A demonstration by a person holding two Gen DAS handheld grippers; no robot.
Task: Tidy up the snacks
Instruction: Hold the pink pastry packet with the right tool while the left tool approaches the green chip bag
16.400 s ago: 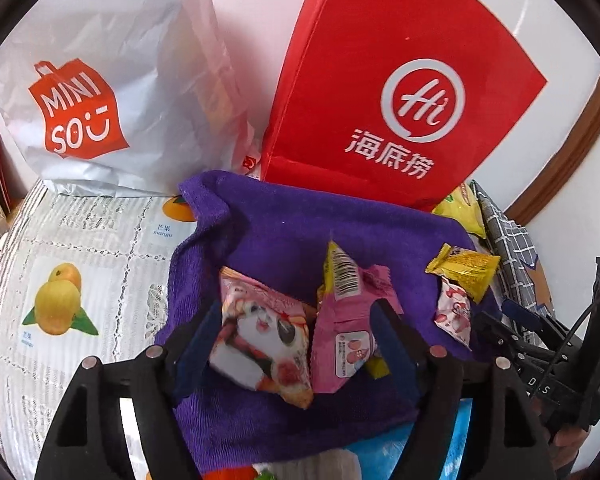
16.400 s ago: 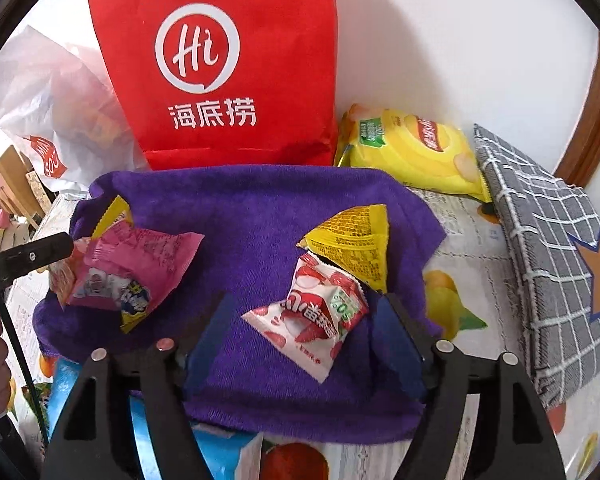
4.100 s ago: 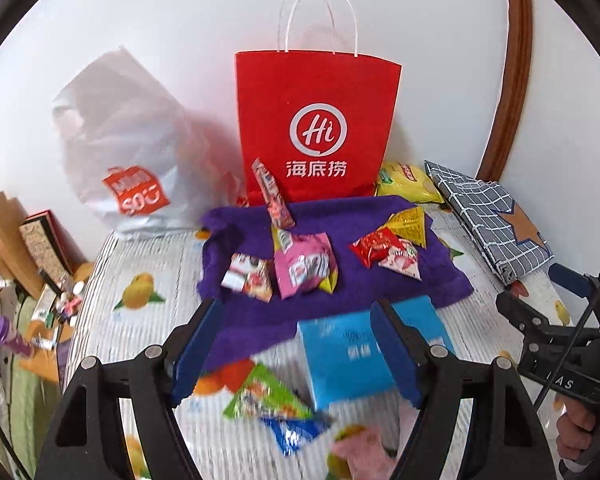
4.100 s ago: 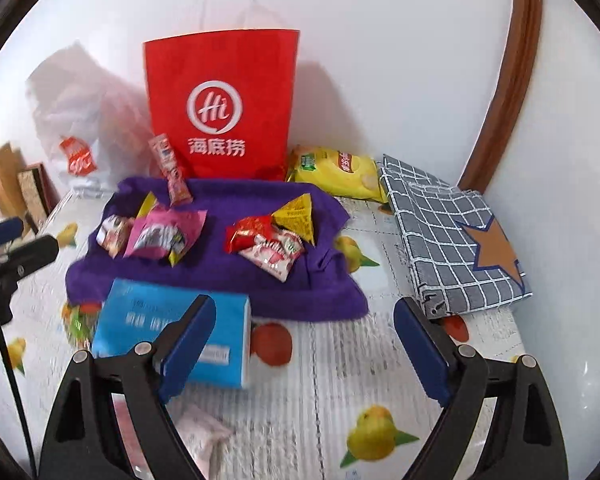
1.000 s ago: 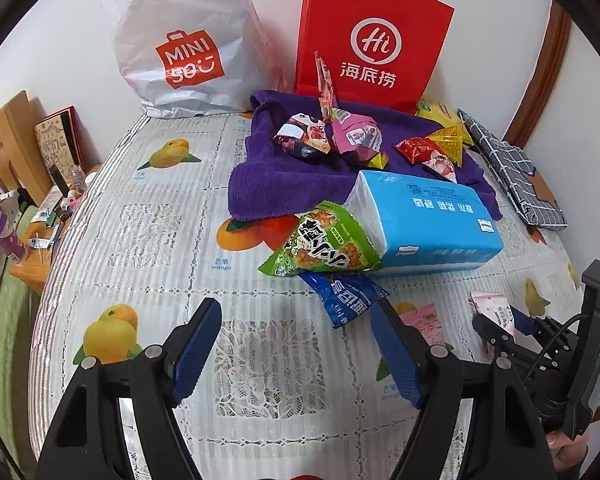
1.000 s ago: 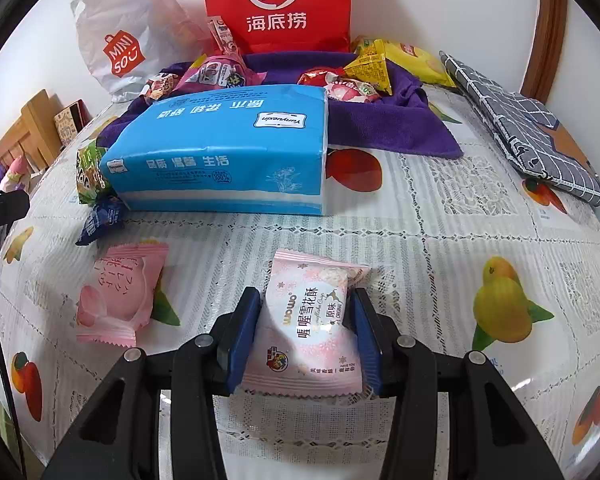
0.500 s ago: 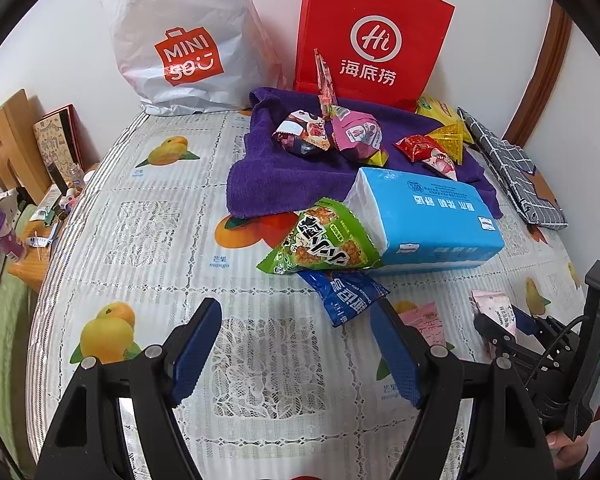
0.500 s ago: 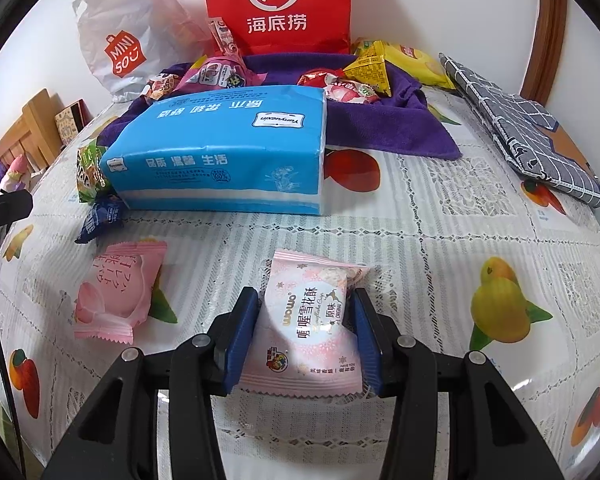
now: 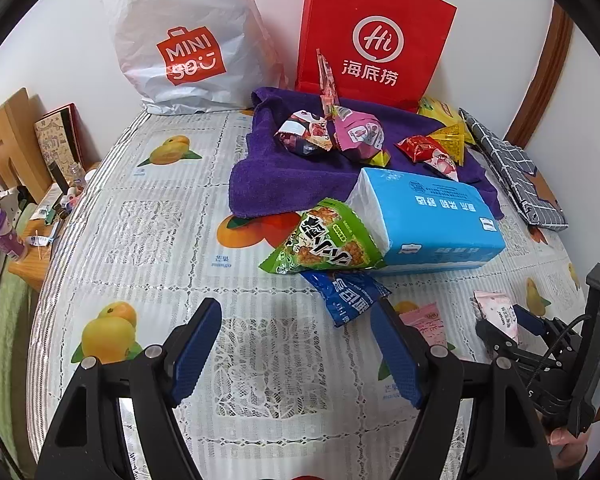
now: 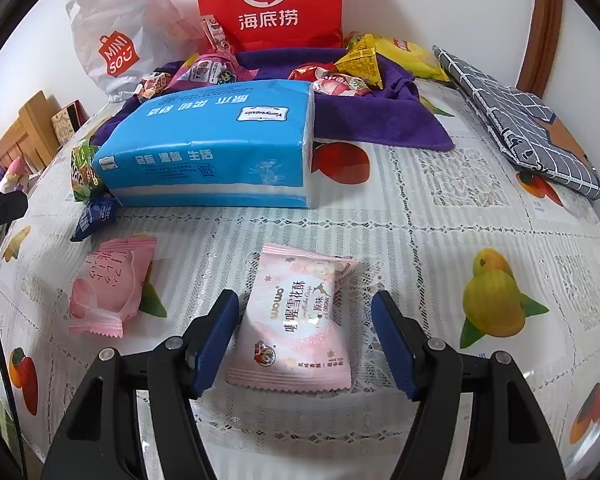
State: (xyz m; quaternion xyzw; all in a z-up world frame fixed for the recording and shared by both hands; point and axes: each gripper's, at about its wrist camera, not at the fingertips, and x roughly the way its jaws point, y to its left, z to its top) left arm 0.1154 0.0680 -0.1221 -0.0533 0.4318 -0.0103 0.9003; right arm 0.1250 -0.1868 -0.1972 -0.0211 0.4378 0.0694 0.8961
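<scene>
From the left wrist view, the left gripper (image 9: 296, 340) hangs open and empty over the near part of the table (image 9: 148, 240), nothing between its blue pads. Ahead, toward the table's far edge, a purple towel (image 9: 268, 176) carries five small snack packets by my count, with a long thin one leaning at its back; a blue tissue pack (image 9: 432, 216) lies along the towel's near edge, and a green snack bag (image 9: 320, 244) and a dark blue packet (image 9: 346, 294) lie at its left end. A red paper bag (image 9: 376, 36) and a white plastic bag (image 9: 188, 40) stand against the wall. From the right wrist view, the right gripper (image 10: 305, 338) has just been opening, and the pale pink snack packet (image 10: 300, 320) lies flat on the table between its pads, which stand clear of it on both sides. A second pink packet (image 10: 108, 284) lies nearby to the left, toward the table's left edge. Judging by this, the step in hand is the setting-down of one snack near the front edge; the next move likely calls for backing away without dragging the wrapper, then going for one of the two loose packets at the tissue pack's end.
</scene>
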